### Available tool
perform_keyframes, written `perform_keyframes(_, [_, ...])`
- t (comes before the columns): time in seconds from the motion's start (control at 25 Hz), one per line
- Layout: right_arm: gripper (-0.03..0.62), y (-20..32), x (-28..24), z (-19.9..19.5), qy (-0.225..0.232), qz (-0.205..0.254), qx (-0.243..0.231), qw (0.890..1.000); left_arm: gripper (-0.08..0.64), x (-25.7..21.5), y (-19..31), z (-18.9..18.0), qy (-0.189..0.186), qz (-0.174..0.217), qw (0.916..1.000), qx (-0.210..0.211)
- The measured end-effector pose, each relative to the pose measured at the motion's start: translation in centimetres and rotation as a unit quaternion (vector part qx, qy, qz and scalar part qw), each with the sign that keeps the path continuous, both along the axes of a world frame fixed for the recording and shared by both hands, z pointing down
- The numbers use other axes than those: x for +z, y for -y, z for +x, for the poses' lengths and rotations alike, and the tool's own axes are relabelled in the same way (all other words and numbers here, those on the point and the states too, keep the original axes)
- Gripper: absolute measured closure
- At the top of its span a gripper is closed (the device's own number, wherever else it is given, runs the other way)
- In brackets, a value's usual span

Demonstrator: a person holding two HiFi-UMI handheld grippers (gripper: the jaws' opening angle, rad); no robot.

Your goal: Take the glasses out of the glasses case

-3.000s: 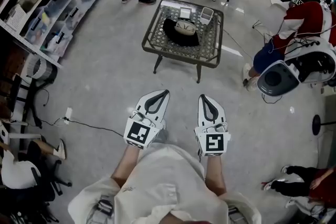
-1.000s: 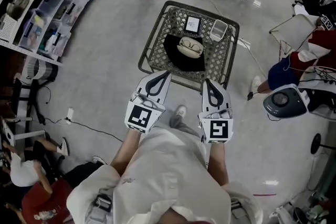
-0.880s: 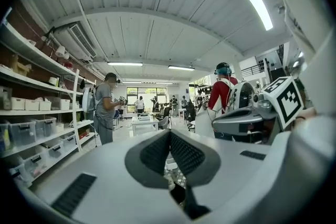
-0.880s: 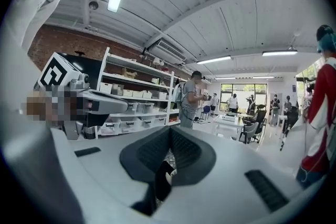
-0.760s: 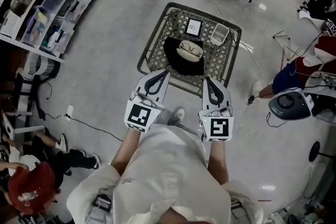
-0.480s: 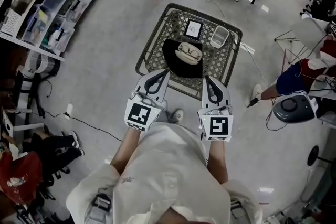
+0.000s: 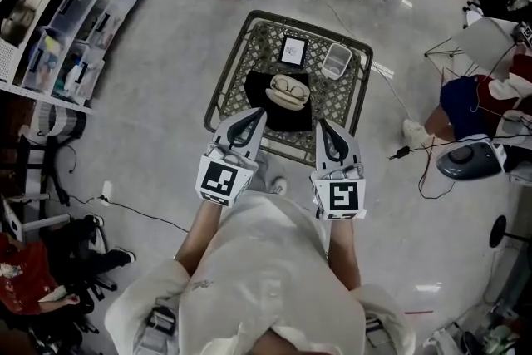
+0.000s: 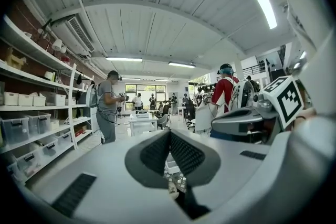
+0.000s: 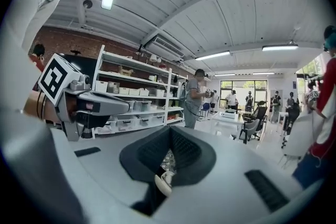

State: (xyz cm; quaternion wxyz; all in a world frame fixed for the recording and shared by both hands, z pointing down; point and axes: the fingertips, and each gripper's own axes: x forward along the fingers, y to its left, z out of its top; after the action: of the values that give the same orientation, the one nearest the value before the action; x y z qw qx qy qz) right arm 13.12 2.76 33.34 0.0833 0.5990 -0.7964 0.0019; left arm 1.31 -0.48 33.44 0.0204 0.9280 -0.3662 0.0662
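Wire-mesh table (image 7: 218,91) with an open glasses case (image 7: 288,96) on it, two grippers at its near edge.
The case lies open on a black cloth (image 7: 259,100) in the middle of the table, with the glasses (image 7: 288,83) inside. The left gripper (image 7: 256,114) and right gripper (image 7: 321,125) each have their jaws pressed together on nothing, clear of the case. A clear tub (image 7: 337,60) stands beyond it.

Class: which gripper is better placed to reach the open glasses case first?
Left, narrowly: the left gripper tip sits slightly nearer the glasses case than the right gripper; both are shut, short of it.
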Motion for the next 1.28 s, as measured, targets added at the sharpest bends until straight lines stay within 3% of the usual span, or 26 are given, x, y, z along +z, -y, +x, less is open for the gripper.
perform_keyframes(0.72, [0.586, 12.7, 5.4, -0.2, -0.036, -0.070, 0.039, 0.996, 0.549, 5.0, 14.0, 1.5, -0.016, -0.049, 0.9936, 0.101])
perform_keyframes(0.96, [0.586, 14.9, 8.3, -0.1, -0.041, -0.118, 0.073, 0.989, 0.549, 7.7, 16.7, 1.9, -0.006, -0.083, 0.9873, 0.135])
perform_keyframes(1.28, [0.586, 17.1, 13.0, 0.1, -0.047, -0.173, 0.084, 0.980, 0.549, 12.0, 19.0, 1.7, 0.008, -0.119, 0.9812, 0.151])
